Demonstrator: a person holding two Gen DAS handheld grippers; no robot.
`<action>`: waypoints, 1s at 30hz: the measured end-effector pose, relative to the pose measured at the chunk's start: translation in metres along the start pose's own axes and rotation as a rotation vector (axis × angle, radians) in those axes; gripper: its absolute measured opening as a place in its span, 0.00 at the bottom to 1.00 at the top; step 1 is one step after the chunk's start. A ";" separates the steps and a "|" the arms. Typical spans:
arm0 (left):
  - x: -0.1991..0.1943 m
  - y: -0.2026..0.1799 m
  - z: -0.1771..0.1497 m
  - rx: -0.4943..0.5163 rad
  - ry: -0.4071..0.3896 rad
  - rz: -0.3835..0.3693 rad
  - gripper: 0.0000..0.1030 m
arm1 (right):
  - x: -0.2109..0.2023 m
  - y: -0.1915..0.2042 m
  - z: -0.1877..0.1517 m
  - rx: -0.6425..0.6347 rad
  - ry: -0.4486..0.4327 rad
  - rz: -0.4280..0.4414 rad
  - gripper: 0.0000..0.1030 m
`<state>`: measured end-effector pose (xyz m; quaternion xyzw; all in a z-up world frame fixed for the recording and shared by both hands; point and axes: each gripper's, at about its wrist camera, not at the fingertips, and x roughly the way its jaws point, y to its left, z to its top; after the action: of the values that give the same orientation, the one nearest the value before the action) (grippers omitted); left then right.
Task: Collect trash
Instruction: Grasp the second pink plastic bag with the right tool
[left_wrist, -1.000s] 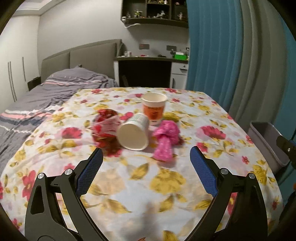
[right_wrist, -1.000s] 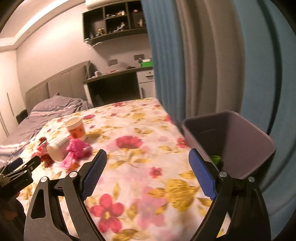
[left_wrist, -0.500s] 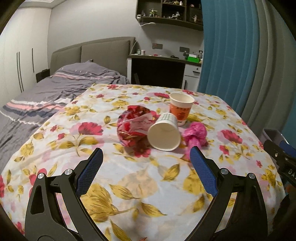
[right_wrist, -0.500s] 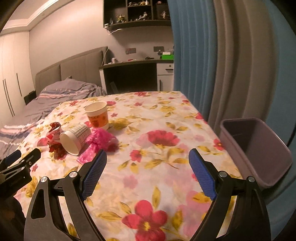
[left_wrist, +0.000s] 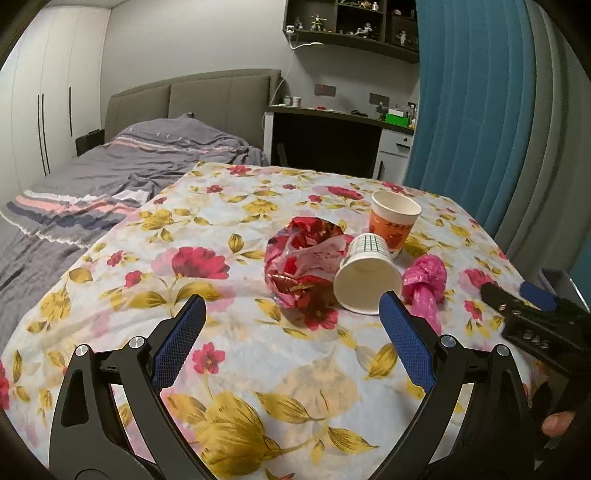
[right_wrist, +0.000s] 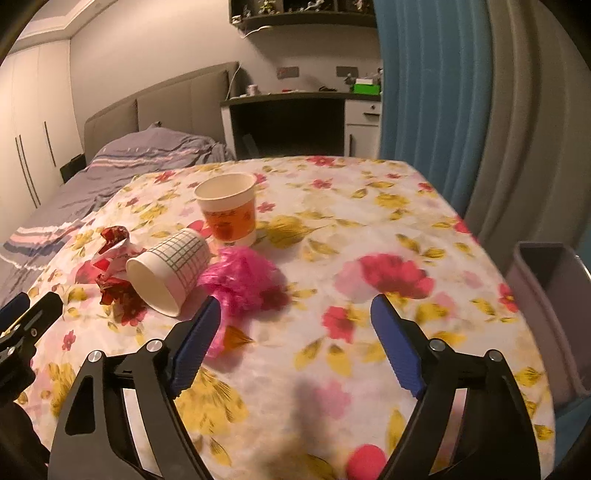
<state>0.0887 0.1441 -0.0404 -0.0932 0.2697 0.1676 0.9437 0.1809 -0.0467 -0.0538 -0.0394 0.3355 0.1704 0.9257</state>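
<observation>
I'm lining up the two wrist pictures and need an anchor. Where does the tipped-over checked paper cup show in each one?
Left wrist view: the checked cup lies on its side right of centre, mouth toward the camera, just above the left tool's right finger.
Right wrist view: the checked cup lies left of centre, mouth facing down-left.
Shared landmark: the upright orange cup stands just behind it in both.
</observation>
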 end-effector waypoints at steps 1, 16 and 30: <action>0.001 0.000 0.001 0.001 -0.001 0.000 0.91 | 0.004 0.004 0.001 -0.003 0.008 0.011 0.77; 0.017 0.005 0.003 -0.019 0.020 -0.061 0.90 | 0.058 0.033 -0.007 0.013 0.202 0.152 0.31; 0.034 -0.019 0.006 -0.039 0.086 -0.167 0.69 | 0.027 0.008 -0.007 0.048 0.112 0.148 0.04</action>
<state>0.1255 0.1374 -0.0518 -0.1408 0.2981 0.0896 0.9398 0.1935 -0.0330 -0.0764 -0.0019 0.3927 0.2279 0.8910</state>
